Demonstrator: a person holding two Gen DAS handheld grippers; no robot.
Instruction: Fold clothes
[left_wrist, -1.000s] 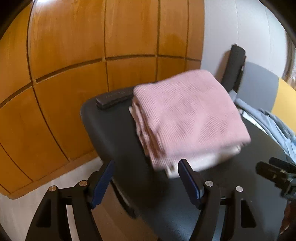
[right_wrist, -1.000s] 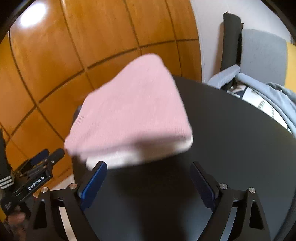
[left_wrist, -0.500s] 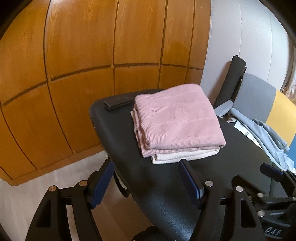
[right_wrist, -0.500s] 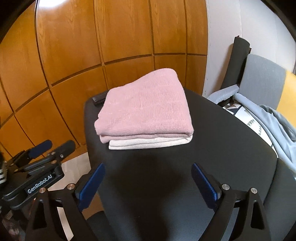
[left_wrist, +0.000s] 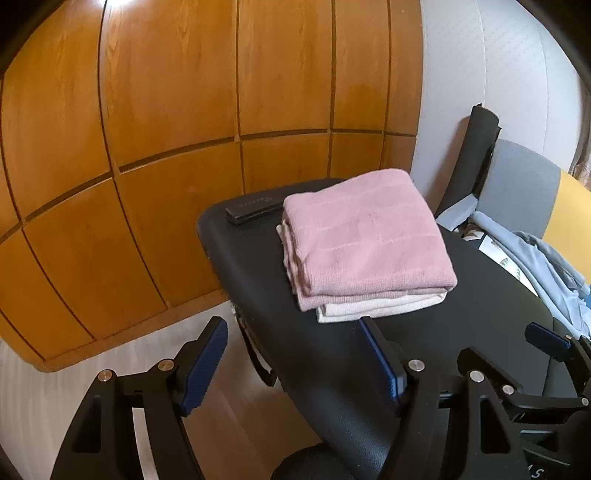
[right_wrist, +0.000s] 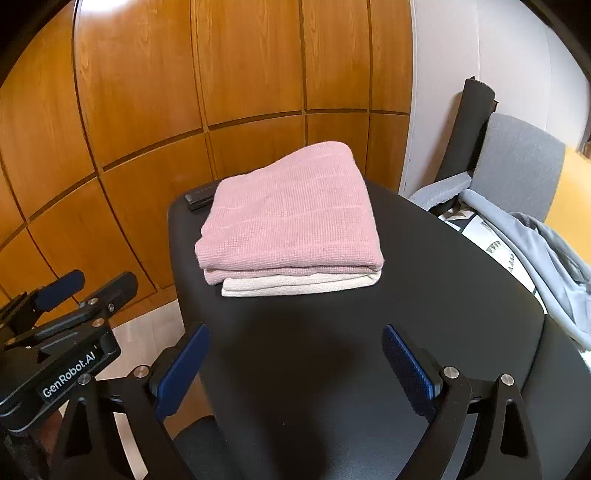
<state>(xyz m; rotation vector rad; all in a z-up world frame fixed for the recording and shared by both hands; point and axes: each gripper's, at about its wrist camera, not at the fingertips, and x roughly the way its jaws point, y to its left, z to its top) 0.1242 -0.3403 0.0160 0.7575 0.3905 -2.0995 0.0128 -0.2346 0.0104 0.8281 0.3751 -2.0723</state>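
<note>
Right wrist view: backed off within the second from folded pink garment (right_wrist: 291, 218) stacked on cream one (right_wrist: 295, 285) at frame centre, right gripper (right_wrist: 295, 365) and left gripper (left_wrist: 293, 363) gaping wide, empty — fold apparently complete.

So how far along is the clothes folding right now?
Done: a folded pink knit garment sits stacked on a folded cream one on the black table, beside a black remote. In hand: nothing; the left gripper and right gripper are both open and clear of the stack. Left: a light blue garment lies unfolded on the chair at the right.
</note>
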